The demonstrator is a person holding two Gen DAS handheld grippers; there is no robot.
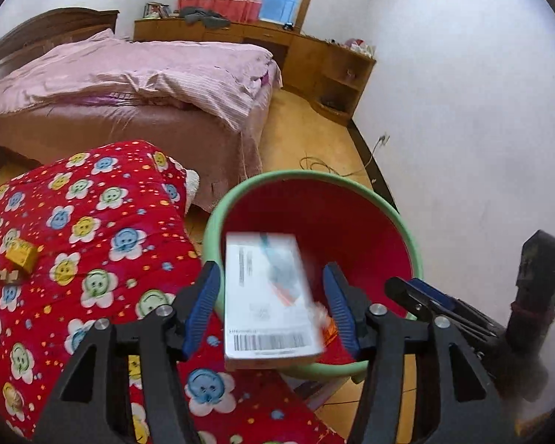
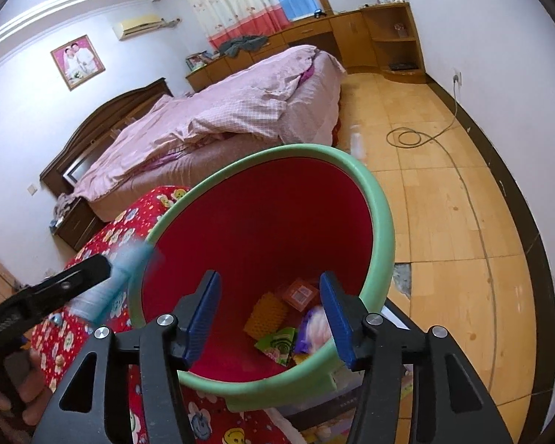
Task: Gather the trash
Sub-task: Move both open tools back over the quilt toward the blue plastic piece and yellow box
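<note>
A red bin with a green rim stands beside the red smiley-print quilt. In the left wrist view my left gripper is open; a white barcode box, motion-blurred, hangs between the spread fingers over the bin's mouth, touching neither pad. In the right wrist view my right gripper is open and empty over the bin, which holds several wrappers. The blurred box and the left gripper show at the left. A yellow box lies on the quilt.
A bed with pink bedding lies behind. Wooden cabinets line the far wall. A cable coils on the tiled floor by the right wall. My right gripper's side shows in the left wrist view.
</note>
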